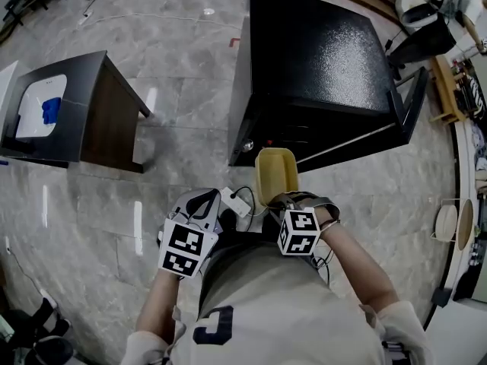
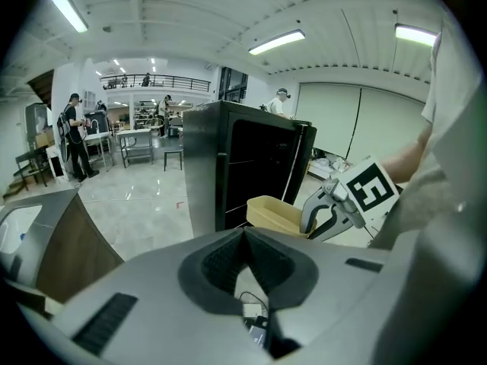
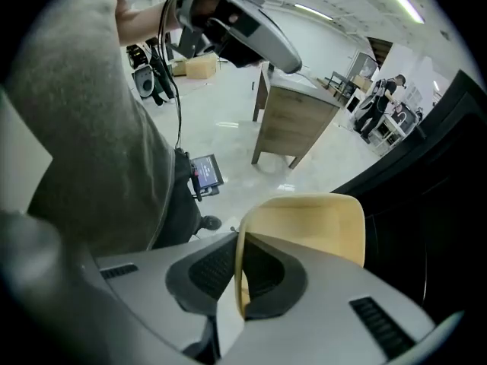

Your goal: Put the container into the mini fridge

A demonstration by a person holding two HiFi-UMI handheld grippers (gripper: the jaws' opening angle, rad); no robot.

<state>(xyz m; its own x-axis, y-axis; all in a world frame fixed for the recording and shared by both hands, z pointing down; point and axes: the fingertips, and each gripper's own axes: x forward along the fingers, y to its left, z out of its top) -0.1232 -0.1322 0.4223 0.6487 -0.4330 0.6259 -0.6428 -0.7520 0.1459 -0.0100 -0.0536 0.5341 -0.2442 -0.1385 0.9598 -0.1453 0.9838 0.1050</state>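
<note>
The black mini fridge (image 1: pixel 319 52) stands on the floor in front of me, its door (image 1: pixel 409 106) swung open to the right and the dark inside facing me. My right gripper (image 1: pixel 278 199) is shut on the near rim of a yellow container (image 1: pixel 275 172), which it holds level just in front of the fridge opening. In the right gripper view the container (image 3: pixel 308 223) has its thin wall clamped between the pads (image 3: pixel 221 268), with the fridge (image 3: pixel 445 204) dark at the right. My left gripper (image 1: pixel 204 201) hangs to the left of the container, shut and holding nothing (image 2: pixel 244 234).
A dark side table (image 1: pixel 76 109) with a wooden flank stands at the left, with a white and blue item on top. A small white device with a cable (image 1: pixel 237 201) lies on the marble floor between the grippers. Racks and furniture line the right edge (image 1: pixel 449 223).
</note>
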